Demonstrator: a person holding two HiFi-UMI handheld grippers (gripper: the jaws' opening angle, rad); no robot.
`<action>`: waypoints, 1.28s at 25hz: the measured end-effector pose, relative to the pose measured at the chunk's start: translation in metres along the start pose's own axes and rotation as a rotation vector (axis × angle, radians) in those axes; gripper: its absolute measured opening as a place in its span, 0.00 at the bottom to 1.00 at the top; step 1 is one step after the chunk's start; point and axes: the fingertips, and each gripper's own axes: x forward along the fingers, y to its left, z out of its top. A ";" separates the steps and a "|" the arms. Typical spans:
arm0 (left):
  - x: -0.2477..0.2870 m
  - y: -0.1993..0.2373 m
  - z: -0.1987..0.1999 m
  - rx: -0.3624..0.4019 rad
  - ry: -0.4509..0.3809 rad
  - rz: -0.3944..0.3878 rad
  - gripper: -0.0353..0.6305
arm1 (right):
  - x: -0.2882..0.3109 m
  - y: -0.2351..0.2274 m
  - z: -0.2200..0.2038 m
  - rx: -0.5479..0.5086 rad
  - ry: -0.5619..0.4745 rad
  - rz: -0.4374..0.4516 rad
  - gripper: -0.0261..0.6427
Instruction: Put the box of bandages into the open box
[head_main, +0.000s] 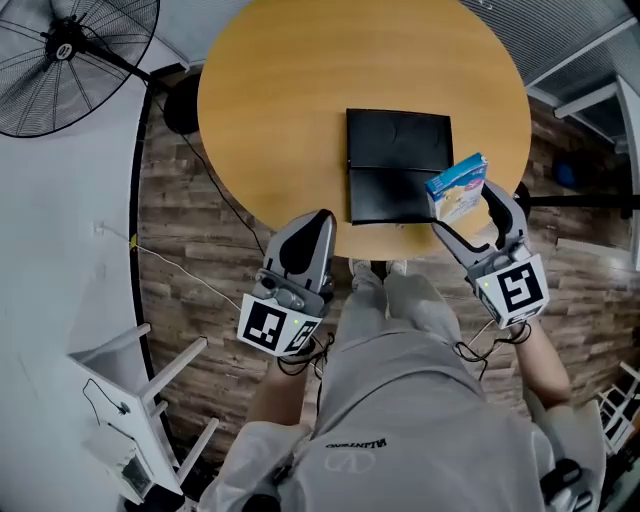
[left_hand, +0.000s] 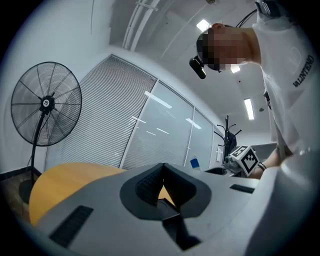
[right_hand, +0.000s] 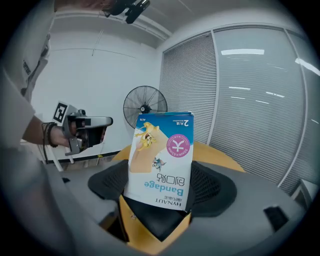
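The person's grey shirt (head_main: 400, 430) fills the bottom of the head view, with both grippers held out just above it. The right gripper (head_main: 468, 210) pinches the box of bandages (head_main: 457, 186) between its 2 jaws; the box is lifted clear of the table, tilted, over the near right corner of the open black box (head_main: 398, 165). In the right gripper view the bandage box (right_hand: 162, 155) stands between the black pads with its print upside down, and the right gripper (right_hand: 161, 192) is closed on its lower part. The black box lies flat in 2 halves on the round wooden table (head_main: 300, 90), near its front edge. The left gripper (head_main: 322, 215) hovers at the table's near edge, its jaws pressed together with nothing between them (left_hand: 161, 186). A standing fan (head_main: 70, 55) is beyond the table at the left.
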 end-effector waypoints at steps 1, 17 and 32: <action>0.004 0.002 -0.002 -0.003 0.004 -0.001 0.06 | 0.006 0.001 -0.003 -0.026 0.022 0.019 0.63; 0.030 0.031 -0.042 -0.055 0.060 0.074 0.06 | 0.086 0.033 -0.087 -0.277 0.351 0.332 0.63; 0.046 0.040 -0.061 -0.074 0.090 0.071 0.06 | 0.114 0.038 -0.132 -0.453 0.521 0.446 0.63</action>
